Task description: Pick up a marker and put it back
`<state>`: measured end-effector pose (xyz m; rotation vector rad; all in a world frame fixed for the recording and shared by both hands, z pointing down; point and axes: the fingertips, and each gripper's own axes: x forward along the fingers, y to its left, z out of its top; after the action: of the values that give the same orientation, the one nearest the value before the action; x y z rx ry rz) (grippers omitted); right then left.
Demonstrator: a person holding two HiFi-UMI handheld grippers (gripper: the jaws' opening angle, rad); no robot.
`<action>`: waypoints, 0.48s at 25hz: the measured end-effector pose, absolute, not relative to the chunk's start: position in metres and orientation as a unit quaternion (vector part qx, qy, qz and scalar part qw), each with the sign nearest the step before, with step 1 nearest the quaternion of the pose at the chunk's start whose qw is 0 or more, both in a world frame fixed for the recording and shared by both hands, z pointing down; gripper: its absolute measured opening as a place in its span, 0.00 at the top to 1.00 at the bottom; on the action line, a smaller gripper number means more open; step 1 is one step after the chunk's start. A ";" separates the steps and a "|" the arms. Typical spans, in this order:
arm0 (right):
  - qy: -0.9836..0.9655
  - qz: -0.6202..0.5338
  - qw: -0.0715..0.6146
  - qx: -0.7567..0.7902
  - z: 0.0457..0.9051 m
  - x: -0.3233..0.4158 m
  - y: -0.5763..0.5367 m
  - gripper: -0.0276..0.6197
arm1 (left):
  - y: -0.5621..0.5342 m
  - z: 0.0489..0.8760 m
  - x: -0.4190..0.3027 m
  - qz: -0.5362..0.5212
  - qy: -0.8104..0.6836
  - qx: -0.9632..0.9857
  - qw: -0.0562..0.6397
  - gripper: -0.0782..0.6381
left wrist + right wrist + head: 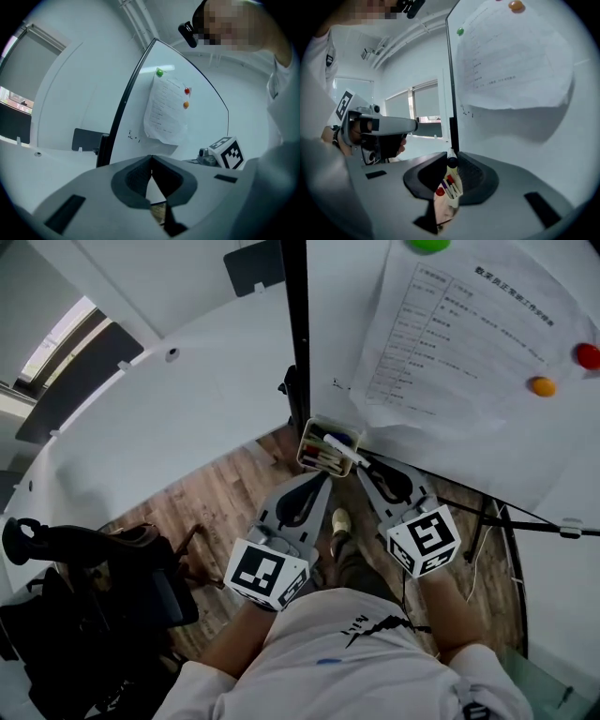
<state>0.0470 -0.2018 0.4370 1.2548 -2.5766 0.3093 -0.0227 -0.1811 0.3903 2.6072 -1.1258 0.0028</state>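
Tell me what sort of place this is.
Most likely an office or meeting room: a whiteboard with a printed sheet pinned by magnets, a box of markers at its lower edge, and a black office chair on the wood floor.

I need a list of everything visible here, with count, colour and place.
Whiteboard: one, white, black-framed, upright ahead.
Printed paper sheet: one, white, on the whiteboard.
Round magnets: three, green, red, orange, on the sheet.
Pale marker holder: one, at the whiteboard's lower edge, with red and purple markers inside.
White marker: one, in the right gripper's jaws, over the holder.
Office chair: one, black, lower left.
Wooden floor: brown, below.
Left gripper: grey, shut, empty.
Right gripper: grey, shut on the white marker.
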 end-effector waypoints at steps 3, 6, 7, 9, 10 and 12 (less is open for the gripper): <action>-0.885 0.098 0.118 0.440 0.417 0.046 -0.191 0.84 | -0.173 0.377 -0.024 -0.006 -0.386 0.912 0.141 0.88; -0.884 0.087 0.105 0.447 0.398 0.047 -0.180 0.84 | -0.165 0.366 -0.026 -0.015 -0.382 0.914 0.138 0.88; -0.884 0.084 0.101 0.448 0.392 0.047 -0.177 0.84 | -0.162 0.362 -0.026 -0.018 -0.380 0.915 0.136 0.88; -0.884 0.075 0.094 0.452 0.382 0.046 -0.170 0.84 | -0.158 0.354 -0.028 -0.023 -0.378 0.916 0.131 0.88; -0.884 0.071 0.091 0.453 0.377 0.045 -0.167 0.84 | -0.155 0.350 -0.029 -0.027 -0.377 0.917 0.128 0.88; -0.884 0.065 0.084 0.455 0.368 0.044 -0.161 0.84 | -0.149 0.342 -0.031 -0.034 -0.375 0.918 0.121 0.88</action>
<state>0.0438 -0.1607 0.3676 1.3593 -2.6381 0.1951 -0.0309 -0.1492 0.3419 2.6812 -1.0963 -0.0979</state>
